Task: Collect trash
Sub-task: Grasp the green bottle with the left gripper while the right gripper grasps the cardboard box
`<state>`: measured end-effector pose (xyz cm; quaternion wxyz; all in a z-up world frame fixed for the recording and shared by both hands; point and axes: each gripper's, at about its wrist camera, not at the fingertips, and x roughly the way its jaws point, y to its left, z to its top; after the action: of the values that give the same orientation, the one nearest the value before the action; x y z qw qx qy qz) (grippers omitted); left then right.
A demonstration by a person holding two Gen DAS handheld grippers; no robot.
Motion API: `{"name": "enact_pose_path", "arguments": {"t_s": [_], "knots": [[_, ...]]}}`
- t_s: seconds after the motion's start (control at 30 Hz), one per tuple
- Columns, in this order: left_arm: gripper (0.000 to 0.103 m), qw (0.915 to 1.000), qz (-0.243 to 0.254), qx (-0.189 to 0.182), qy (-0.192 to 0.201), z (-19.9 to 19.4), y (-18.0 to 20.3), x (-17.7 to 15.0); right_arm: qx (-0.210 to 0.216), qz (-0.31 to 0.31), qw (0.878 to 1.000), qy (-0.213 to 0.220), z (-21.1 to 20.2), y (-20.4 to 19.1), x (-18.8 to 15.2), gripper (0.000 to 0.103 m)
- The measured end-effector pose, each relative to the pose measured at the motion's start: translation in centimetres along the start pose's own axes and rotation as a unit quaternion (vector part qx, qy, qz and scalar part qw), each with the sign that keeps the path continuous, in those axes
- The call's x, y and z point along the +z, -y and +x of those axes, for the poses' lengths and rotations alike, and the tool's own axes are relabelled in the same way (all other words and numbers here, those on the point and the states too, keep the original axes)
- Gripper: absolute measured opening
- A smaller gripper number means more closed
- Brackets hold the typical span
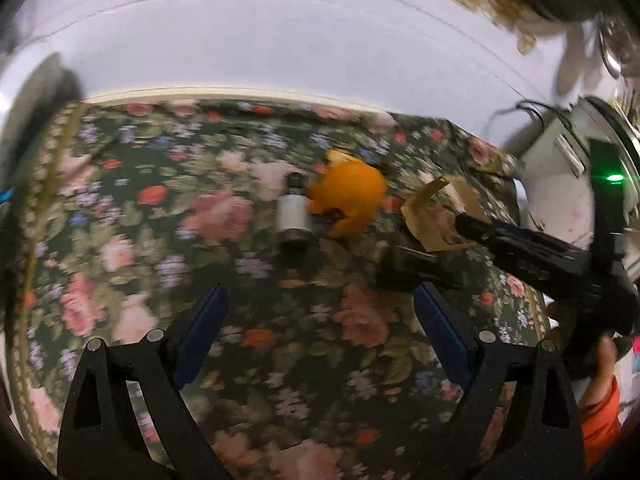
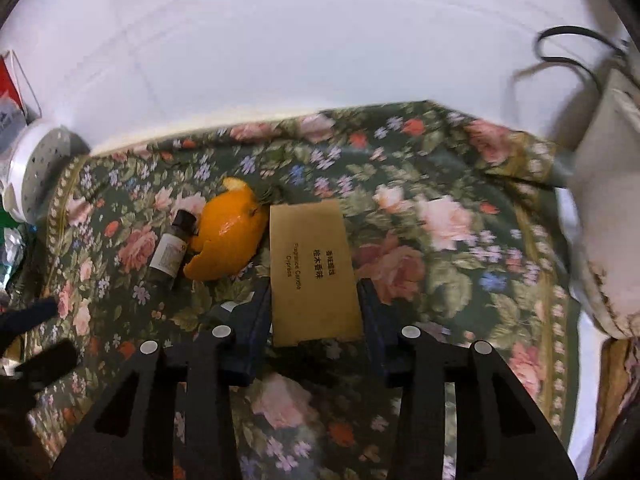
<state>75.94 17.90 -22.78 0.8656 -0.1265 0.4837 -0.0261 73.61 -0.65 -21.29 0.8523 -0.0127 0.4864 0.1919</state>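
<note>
Gripping the box (image 2: pixel 314 270) on the desk (image 2: pixel 460 280), my right tongs (image 2: pixel 316 308) pinch its sides. My left tongs (image 1: pixel 320 316) hang wide open, empty, short of the peel (image 1: pixel 348 196) and bottle (image 1: pixel 294 218). I should squeeze gently, then lift straight.

A cloth (image 2: pixel 460 264) covers the table, and a wall (image 2: pixel 300 40) stands behind it. Three things lie in a row near the middle of the cloth. The bottle (image 2: pixel 170 250) is on the left. The peel (image 2: pixel 228 232) is just right of it and touches it. The box (image 2: pixel 314 270) is right of the peel, very close. The right gripper (image 2: pixel 316 312) has one finger on each side of the box. The left gripper (image 1: pixel 320 320) is over bare cloth, in front of the bottle. A lid (image 2: pixel 38 172) sits at the far left edge of the cloth. A bag (image 2: pixel 608 220) stands at the right edge
</note>
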Motion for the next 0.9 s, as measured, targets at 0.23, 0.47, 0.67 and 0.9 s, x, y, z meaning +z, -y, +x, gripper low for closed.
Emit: {"name": "enact_pose_path", "arguments": {"t_s": [0.23,0.47,0.67,0.9], "knots": [[0.094,0.9987,0.042,-0.015,-0.026,5.1,4.4,1.0,-0.021,0.057,0.997,0.037,-5.0,4.7,-1.5,0.038],[0.079,0.9973,0.06,-0.026,-0.034,8.5,7.2,1.4,-0.045,0.101,0.993,0.041,-7.9,8.8,-3.5,0.038],[0.058,0.997,0.058,-0.03,-0.043,9.5,7.9,0.6,-0.05,0.118,0.991,0.048,-9.6,10.5,-5.0,0.038],[0.057,0.9979,0.061,-0.01,-0.022,6.5,9.3,-0.9,-0.02,0.102,0.992,0.065,-12.0,10.4,-6.0,0.038]]}}
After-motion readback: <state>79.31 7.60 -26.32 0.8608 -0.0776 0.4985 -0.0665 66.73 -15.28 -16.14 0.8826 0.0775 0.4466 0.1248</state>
